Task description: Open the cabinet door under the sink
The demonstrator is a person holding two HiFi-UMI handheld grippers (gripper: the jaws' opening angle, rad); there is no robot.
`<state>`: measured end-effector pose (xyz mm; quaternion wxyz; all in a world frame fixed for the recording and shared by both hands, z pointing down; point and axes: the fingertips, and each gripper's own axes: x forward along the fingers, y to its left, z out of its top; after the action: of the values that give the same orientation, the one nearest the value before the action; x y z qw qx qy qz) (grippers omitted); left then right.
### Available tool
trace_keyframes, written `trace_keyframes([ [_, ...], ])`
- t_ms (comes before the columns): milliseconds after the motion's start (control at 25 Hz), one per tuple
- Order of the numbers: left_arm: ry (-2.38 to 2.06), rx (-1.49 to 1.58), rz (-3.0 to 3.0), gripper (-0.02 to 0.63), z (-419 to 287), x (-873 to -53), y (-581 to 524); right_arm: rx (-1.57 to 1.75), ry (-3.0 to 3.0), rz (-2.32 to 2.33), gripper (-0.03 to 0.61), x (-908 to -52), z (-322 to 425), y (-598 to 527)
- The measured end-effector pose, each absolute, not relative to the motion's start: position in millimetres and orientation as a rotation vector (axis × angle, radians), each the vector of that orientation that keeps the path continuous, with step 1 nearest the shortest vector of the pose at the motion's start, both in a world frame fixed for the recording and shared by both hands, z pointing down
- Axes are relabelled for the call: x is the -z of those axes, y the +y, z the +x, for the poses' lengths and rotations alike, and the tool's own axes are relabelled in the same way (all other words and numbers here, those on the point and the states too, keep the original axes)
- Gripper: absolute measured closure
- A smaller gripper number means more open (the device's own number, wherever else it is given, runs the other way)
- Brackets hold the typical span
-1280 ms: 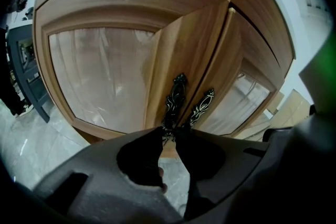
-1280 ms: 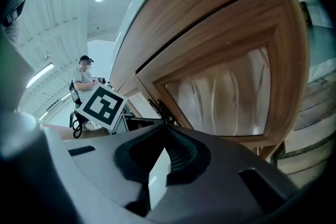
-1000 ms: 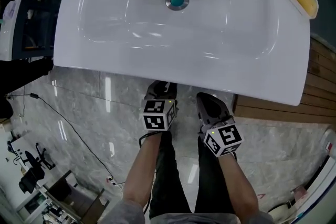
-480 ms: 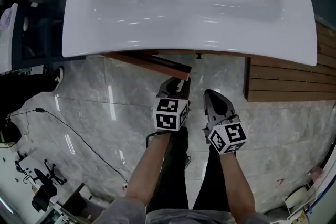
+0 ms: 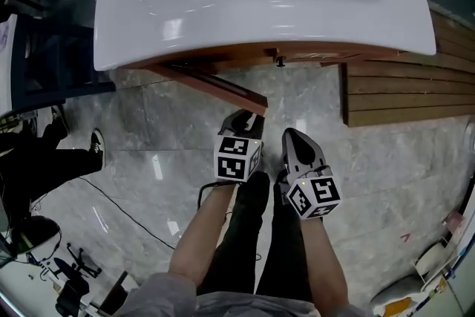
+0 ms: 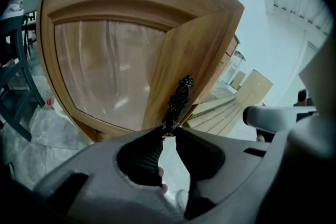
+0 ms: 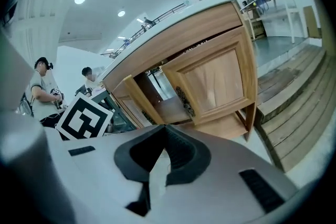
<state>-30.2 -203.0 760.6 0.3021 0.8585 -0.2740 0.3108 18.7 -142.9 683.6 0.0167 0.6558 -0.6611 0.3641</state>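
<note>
The wooden cabinet under the white sink has its left door swung out towards me. My left gripper is at that door's free edge. In the left gripper view the door fills the frame and the dark ornate handle runs down into my left gripper, which is shut on its lower end. My right gripper hangs beside the left one, apart from the cabinet, shut on nothing. The right gripper view shows the other door closed, its handle dark, with the open compartment beside it.
Grey marble floor lies below, with slatted wooden decking to the right of the cabinet. A person's shoe and a black cable are on the floor at left. Two people stand far off in the right gripper view.
The left door has swung further out from under the sink. Both grippers have moved back from the cabinet with it, the left one still on the handle.
</note>
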Motion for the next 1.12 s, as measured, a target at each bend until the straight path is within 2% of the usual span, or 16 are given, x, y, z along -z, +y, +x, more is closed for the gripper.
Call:
trace_keyframes([
  [560,-0.744,-0.804,2.234,0.529,-69.7,-763.4,-176.9,-1.164,-2.102,1.946,0.569,-696.2,-11.8,-97.0],
  [680,-0.797,-0.745,2.173,0.545,-83.6,-762.7,-168.6,-1.171,-2.109,1.925,0.569,-699.0,-16.1,-88.6],
  [1120,-0.818,-0.747,2.194,0.552,-106.5,-764.2,-159.4,-1.125,-2.084,1.951,0.569,-697.3,-38.4,-92.5],
])
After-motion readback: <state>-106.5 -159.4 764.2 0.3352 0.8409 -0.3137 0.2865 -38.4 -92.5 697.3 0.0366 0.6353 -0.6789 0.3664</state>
